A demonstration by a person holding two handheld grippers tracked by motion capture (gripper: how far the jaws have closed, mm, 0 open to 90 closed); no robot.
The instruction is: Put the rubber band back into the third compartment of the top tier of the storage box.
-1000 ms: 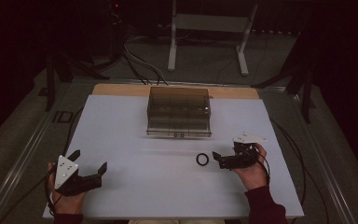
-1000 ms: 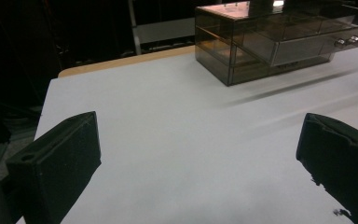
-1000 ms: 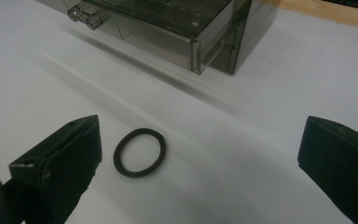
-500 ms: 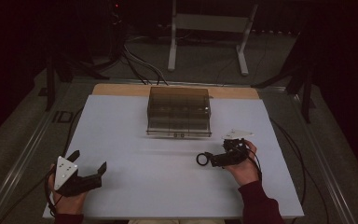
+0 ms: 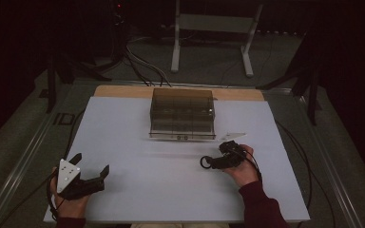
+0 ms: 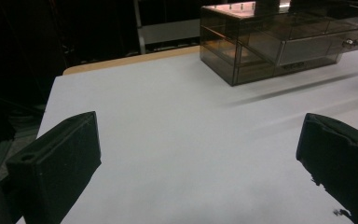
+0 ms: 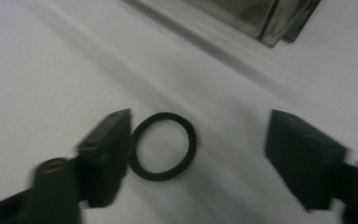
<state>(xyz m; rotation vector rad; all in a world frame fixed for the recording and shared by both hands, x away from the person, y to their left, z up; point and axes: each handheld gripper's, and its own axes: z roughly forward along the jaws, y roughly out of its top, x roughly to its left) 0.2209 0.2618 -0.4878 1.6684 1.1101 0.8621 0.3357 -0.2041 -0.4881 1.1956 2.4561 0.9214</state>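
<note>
Ring (image 7: 163, 146): thin, black, round, lying flat on the white table (image 5: 171, 190) between the right gripper's (image 7: 198, 154) spread jaws, touching one of them, in front of the smoky clear drawer box (image 5: 182, 113). Left gripper (image 5: 91, 172) rests near the table's near-left corner, jaws wide apart. No readable writing.

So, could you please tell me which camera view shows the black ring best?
The right gripper view shows the black ring best: it lies flat on the white table between the open jaws of the right claw, against one of them. In the high view it is a small loop at that claw's tip.
</note>
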